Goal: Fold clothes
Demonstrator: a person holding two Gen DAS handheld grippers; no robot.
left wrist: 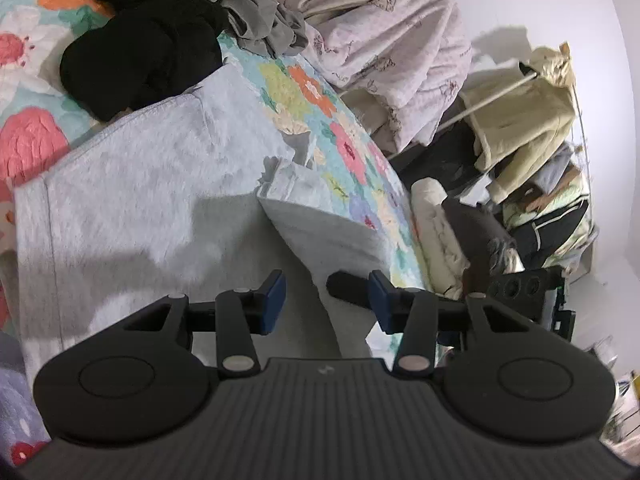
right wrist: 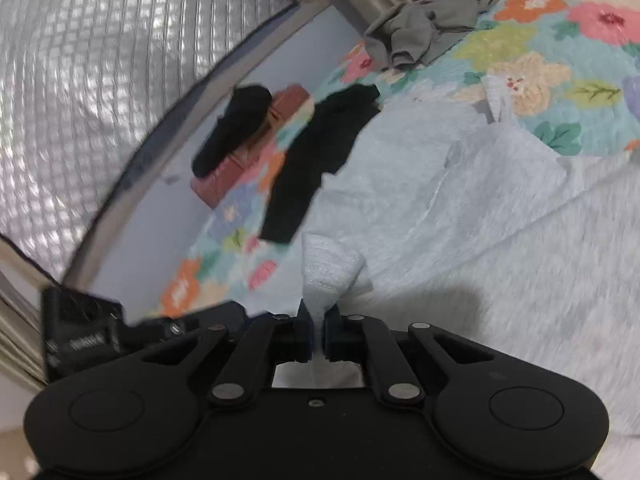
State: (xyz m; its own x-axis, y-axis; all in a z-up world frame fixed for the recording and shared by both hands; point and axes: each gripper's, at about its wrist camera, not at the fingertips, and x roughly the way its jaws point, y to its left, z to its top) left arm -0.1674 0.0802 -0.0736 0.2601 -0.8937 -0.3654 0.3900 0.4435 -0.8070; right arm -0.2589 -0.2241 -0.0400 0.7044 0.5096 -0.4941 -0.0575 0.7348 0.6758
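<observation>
A light grey sweatshirt [left wrist: 132,196] lies spread on the floral bedspread [left wrist: 336,128], one sleeve or corner folded over near its right side. My left gripper [left wrist: 326,300] hovers just above the grey cloth with its blue pads apart and nothing between them. In the right wrist view the same grey sweatshirt [right wrist: 460,200] covers the bed, and my right gripper [right wrist: 317,332] is shut on a bunched corner of it that sticks up between the pads.
A black garment [left wrist: 140,44] and a crumpled grey-green one [left wrist: 260,20] lie further up the bed, beside a pale quilt [left wrist: 392,40]. Piled clothes and a rack [left wrist: 528,128] stand past the bed's right edge. A shiny quilted panel [right wrist: 100,80] lines the left side.
</observation>
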